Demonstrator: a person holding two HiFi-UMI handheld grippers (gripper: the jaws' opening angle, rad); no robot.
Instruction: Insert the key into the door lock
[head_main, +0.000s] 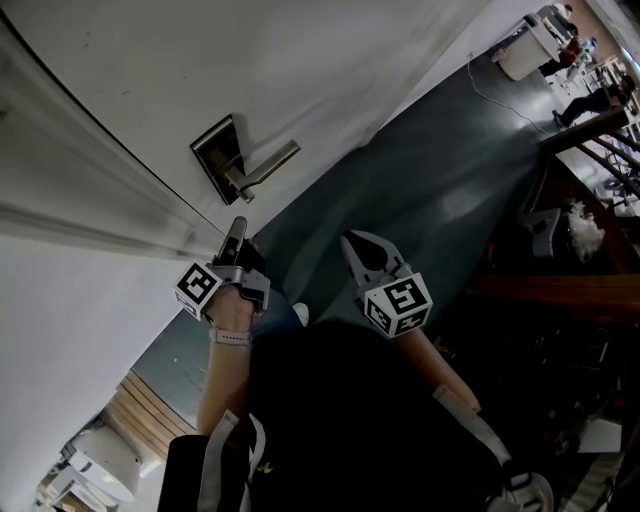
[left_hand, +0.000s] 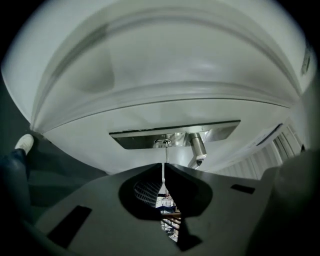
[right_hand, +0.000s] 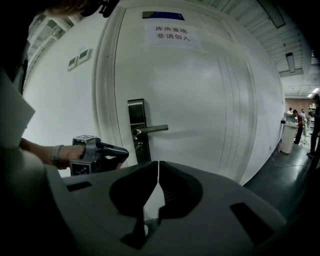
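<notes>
Left gripper (left_hand: 164, 166) pinches the key (left_hand: 163, 154), blade at the lock (left_hand: 163, 143); light, stiff, thin, I'd grip its head; right gripper (right_hand: 158, 166) closed, empty

The key (left_hand: 163, 155) has its head hidden between the jaws, tip unclear.

Office or lab corridor, white door (right_hand: 200, 100) with paper sign (right_hand: 173, 34), cluttered work tables (head_main: 598, 150)
</notes>
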